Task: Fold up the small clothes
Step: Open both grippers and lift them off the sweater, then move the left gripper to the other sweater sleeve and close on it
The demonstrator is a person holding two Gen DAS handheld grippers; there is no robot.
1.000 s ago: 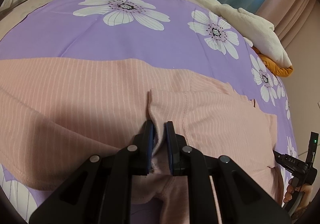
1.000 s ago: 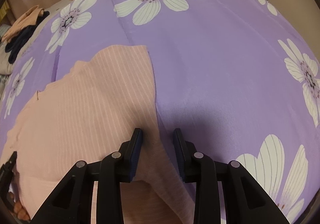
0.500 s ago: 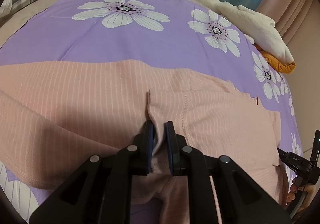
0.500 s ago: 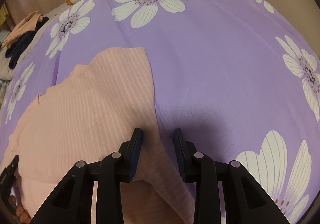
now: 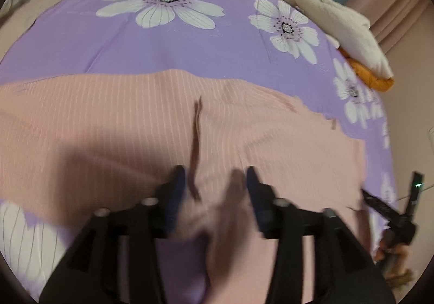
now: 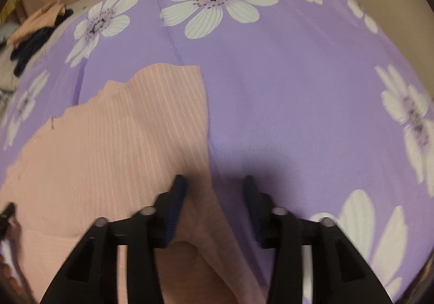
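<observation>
Lying flat on the purple floral bedsheet (image 5: 81, 60): pink striped garment (image 5: 108, 119). Left gripper (image 5: 215, 184) and right gripper (image 6: 214, 192) both just opening, jaws apart, fabric lying slack between, pads no longer pressing.

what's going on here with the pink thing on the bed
A person with a gripper in each hand is folding a pink striped garment on a purple flowered sheet. The left gripper and right gripper have both just been opening; the fabric lies between their open jaws, seemingly let go after a fold.
</observation>
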